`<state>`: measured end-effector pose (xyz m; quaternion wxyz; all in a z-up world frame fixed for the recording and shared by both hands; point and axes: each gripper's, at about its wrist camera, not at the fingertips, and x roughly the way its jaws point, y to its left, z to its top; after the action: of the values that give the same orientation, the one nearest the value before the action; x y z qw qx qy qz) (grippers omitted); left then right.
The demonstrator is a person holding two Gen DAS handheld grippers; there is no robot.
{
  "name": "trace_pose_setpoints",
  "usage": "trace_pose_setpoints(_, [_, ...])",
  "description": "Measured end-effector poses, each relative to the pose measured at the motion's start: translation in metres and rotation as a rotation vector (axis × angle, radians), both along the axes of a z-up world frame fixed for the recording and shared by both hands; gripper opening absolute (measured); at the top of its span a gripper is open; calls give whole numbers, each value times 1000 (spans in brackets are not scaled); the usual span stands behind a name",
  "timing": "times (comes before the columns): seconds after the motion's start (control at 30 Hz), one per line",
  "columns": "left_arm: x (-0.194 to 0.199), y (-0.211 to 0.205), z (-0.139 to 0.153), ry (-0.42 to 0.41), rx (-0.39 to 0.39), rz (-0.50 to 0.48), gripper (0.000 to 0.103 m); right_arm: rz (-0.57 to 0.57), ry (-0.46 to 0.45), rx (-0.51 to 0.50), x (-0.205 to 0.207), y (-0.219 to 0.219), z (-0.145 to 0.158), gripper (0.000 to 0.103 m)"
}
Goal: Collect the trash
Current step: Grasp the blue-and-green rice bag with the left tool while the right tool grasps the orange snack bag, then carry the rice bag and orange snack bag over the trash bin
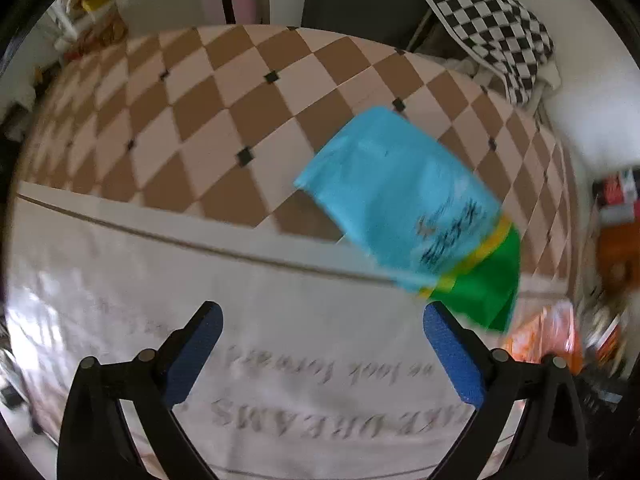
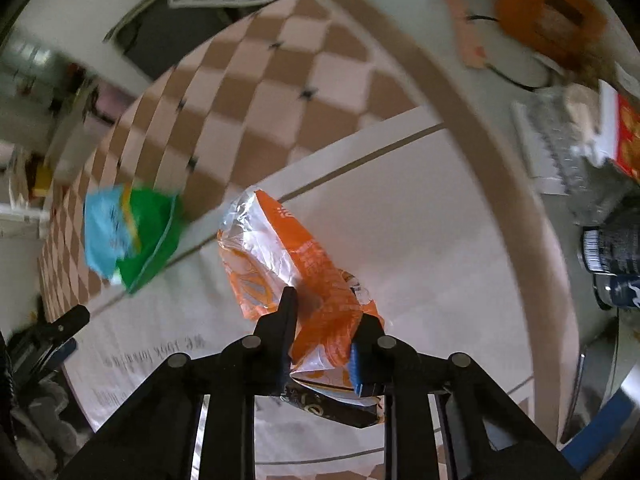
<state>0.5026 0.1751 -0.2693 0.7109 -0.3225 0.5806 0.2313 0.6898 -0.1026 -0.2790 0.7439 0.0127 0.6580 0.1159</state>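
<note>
The crinkled orange-and-white foil snack wrapper [image 2: 288,268] is pinched between the right gripper's [image 2: 326,322] blue-padded fingers and held up over a white printed sheet or bag [image 2: 420,216] that is spread across a checkered tan-and-cream cloth [image 2: 256,92]. The wrapper's lower, darker end hangs below the pads while its longer part sticks out forward past the fingertips. To its left, a light-blue and green plastic packet with a yellow band [image 1: 416,208] appears above the white sheet's [image 1: 200,272] edge, blurred; whether it is lying there or in mid-air cannot be told. It sits just ahead of the left gripper's [image 1: 320,320] right-hand pad, seemingly not clamped by it.

The step in hand looks like carrying one piece of trash while the second awaits pickup. Next, the orange wrapper needs to go to whatever receives the rubbish, likely the white sheet or bag, and the left gripper needs to shift right and forward to bracket the blue-green packet.

The right jaws stand narrow, closed on the orange wrapper. The left jaws stand wide apart, holding nothing between the pads.
</note>
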Motion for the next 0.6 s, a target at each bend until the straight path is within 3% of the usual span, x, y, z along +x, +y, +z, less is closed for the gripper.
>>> trace_pose_setpoints(0.17, [29, 24, -25, -50, -130, 111, 102, -47, -22, -17, 32, -2, 1, 23])
trace_pose_setpoints(0.23, [39, 28, -32, -51, -145, 129, 85, -45, -33, -26, 39, 5, -1, 23])
trace_pose_setpoints(0.33, [49, 30, -39, -55, -143, 138, 78, -38, -40, -33, 48, 17, -4, 23])
trace_pose_setpoints(0.37, [52, 28, -34, -71, -116, 127, 69, -37, -40, -33, 53, 22, -5, 23])
trace_pose_setpoints(0.4, [51, 28, -32, -89, -115, 119, 47, -33, -41, -33, 54, 25, -6, 23])
trace_pose_setpoints(0.5, [60, 19, -18, -109, -44, 60, 24, -21, -42, -26, 52, 27, -5, 23])
trace_pose_setpoints(0.6, [58, 17, -8, -121, 2, 23, 16, -8, -46, -21, 47, 31, -5, 23])
